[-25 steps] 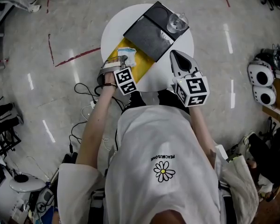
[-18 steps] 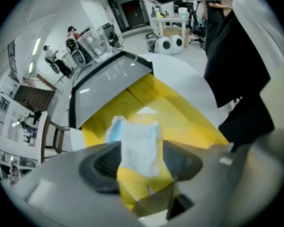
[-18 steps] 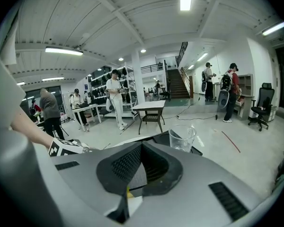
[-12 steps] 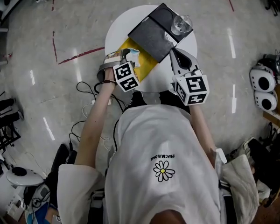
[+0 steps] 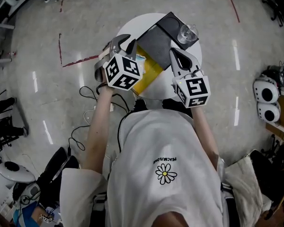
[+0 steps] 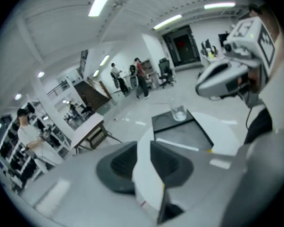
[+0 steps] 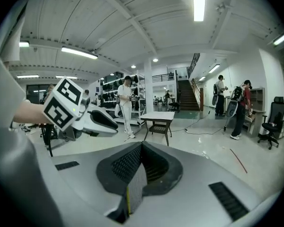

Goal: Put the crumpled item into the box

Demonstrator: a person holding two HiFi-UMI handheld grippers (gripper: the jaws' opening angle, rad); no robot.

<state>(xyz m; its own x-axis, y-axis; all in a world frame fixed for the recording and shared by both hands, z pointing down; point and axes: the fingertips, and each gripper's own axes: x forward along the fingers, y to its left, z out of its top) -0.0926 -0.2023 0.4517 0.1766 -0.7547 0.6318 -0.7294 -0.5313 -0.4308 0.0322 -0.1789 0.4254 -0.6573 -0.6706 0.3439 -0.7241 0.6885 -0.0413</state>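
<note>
Bright, even light from ceiling strips [image 7: 198,3]; floor [image 5: 35,82] glare streaks; fisheye edges, blurred left gripper view.

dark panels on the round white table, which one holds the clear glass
The smaller, blacker far panel, not the larger greyer panel beside it.

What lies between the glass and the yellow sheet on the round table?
The dark box: its near part spans from the glass, which stands on its far end, to the yellow sheet. Head view shows it.
</note>
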